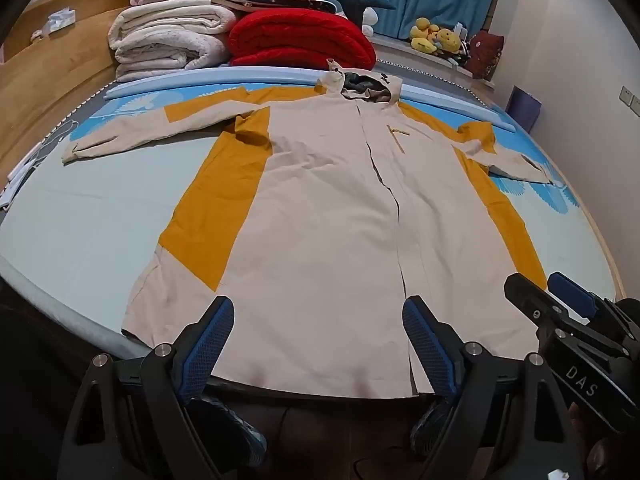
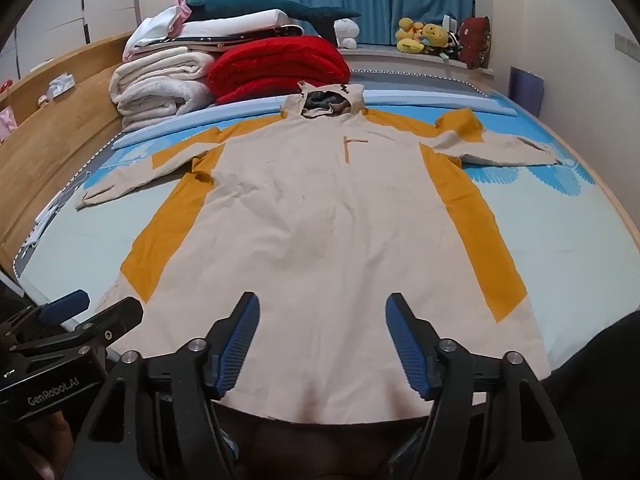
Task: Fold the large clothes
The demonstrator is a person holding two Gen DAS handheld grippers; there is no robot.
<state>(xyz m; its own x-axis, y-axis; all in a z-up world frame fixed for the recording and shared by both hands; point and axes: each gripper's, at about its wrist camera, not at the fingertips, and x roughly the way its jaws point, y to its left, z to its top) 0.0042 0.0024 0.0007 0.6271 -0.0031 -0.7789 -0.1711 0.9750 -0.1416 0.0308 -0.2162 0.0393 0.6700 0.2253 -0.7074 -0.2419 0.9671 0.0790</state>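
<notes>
Writing I can read: "DAS" on the right gripper [image 1: 568,300] body as seen from my left cam, "GenRobot.AI" on the left gripper [image 2: 76,308] body from my right cam.
Jacket [image 1: 328,216]: beige with mustard side panels, lying flat front-up on the bed [image 1: 80,216], hood at the far end, sleeves spread left and right, hem at the near edge.
Left jaws: wide open, holding nothing, hovering over the near hem with the cloth showing between the blue pads [image 1: 210,344].
Right jaws: same deal, spread wide, empty, over the hem's middle.
Far side: folded blankets [image 2: 168,84], red one [image 2: 280,66] too, plush toys [image 2: 424,36].
</notes>
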